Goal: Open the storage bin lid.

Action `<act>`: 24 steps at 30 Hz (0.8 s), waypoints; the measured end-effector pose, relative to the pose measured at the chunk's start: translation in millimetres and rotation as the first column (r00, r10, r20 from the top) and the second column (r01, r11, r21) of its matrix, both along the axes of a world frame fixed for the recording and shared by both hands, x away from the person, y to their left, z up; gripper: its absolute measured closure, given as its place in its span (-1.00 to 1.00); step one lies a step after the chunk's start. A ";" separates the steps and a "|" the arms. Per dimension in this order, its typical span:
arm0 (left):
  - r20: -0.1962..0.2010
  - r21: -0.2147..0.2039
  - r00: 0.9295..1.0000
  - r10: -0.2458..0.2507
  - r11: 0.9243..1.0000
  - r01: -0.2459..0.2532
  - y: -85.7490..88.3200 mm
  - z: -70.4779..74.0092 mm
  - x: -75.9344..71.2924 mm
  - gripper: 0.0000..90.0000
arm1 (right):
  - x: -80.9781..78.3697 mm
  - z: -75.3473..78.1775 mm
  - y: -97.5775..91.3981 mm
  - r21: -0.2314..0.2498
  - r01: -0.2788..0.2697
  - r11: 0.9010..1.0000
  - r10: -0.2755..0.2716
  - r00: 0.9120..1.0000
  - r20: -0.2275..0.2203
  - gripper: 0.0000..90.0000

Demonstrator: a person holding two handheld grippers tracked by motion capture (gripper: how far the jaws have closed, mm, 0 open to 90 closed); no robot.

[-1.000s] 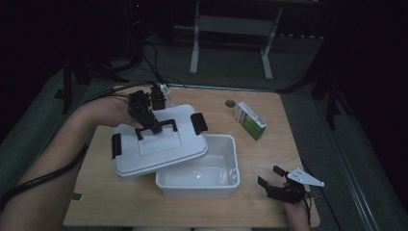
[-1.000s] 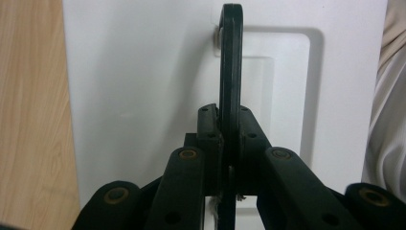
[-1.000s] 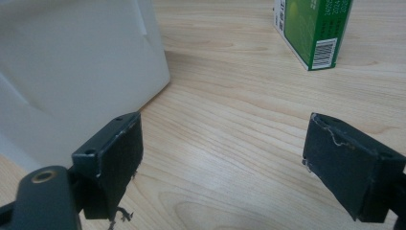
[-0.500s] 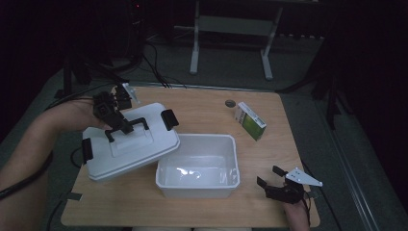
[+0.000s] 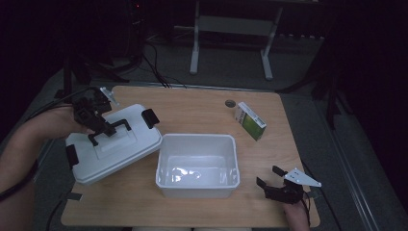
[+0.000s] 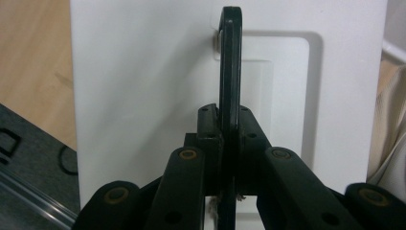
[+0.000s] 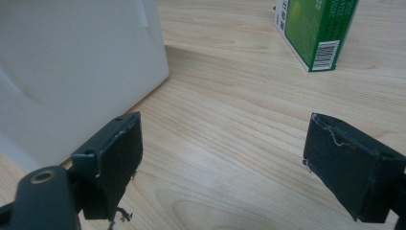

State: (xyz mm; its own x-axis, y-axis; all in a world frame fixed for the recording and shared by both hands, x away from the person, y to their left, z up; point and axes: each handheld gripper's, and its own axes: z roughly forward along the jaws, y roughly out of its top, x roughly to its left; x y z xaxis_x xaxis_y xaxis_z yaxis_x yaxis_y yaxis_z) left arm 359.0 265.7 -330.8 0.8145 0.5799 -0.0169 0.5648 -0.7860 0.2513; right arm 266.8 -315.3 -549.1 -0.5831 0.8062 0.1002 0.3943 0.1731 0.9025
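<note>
The left gripper (image 5: 103, 127), at mid-left of the high view, is being pressed together on the black handle (image 5: 109, 131) of the white lid (image 5: 115, 149); in the left gripper view the handle (image 6: 230, 67) is being pinched edge-on between the two jaws, with the white lid (image 6: 143, 86) behind it. The lid is being held tilted at the left of the high view, its lower corner overhanging the table's left edge, with black latches (image 5: 150, 118) at its ends. Just beside its right edge, the open white bin (image 5: 198, 185) is being seen at centre frame on the wooden table (image 5: 192, 110). At lower right, the right gripper (image 5: 272, 179) is being kept spread, nothing between its jaws; in the right gripper view its pads (image 7: 119, 158) are being seen well apart above bare wood, the bin wall (image 7: 72, 57) at upper left. A green-and-white carton (image 5: 250, 120) is lying at upper right of the table, beside a small round disc (image 5: 230, 103).
</note>
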 end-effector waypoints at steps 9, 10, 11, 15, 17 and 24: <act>-0.027 -0.007 0.998 0.054 0.998 -0.055 18.9 -23.9 -0.2 0.86 | 0.2 0.4 0.3 -0.004 -0.004 1.000 0.004 1.000 0.003 -0.71; -0.029 0.000 0.998 0.064 0.998 -0.064 20.7 -29.8 -0.3 0.86 | 0.1 0.5 0.5 -0.006 -0.006 1.000 0.006 1.000 0.003 -0.71; -0.030 0.003 0.997 0.067 0.998 -0.067 21.2 -32.2 -0.3 0.86 | -0.3 0.8 0.6 -0.003 -0.005 1.000 0.005 1.000 0.003 -0.71; -0.035 -0.007 0.996 0.081 0.997 -0.082 23.6 -47.3 0.3 0.86 | -0.1 1.1 0.5 -0.003 0.000 1.000 0.000 1.000 0.006 -0.70; -0.036 -0.006 0.996 0.087 0.996 -0.087 23.9 -54.9 1.1 0.86 | 0.1 1.5 0.0 0.002 -0.001 1.000 0.001 1.000 0.010 -0.70; -0.079 -0.012 0.993 0.092 0.996 -0.094 18.5 -85.3 7.0 0.86 | 0.5 0.4 0.3 -0.004 -0.007 1.000 0.007 1.000 0.006 -0.70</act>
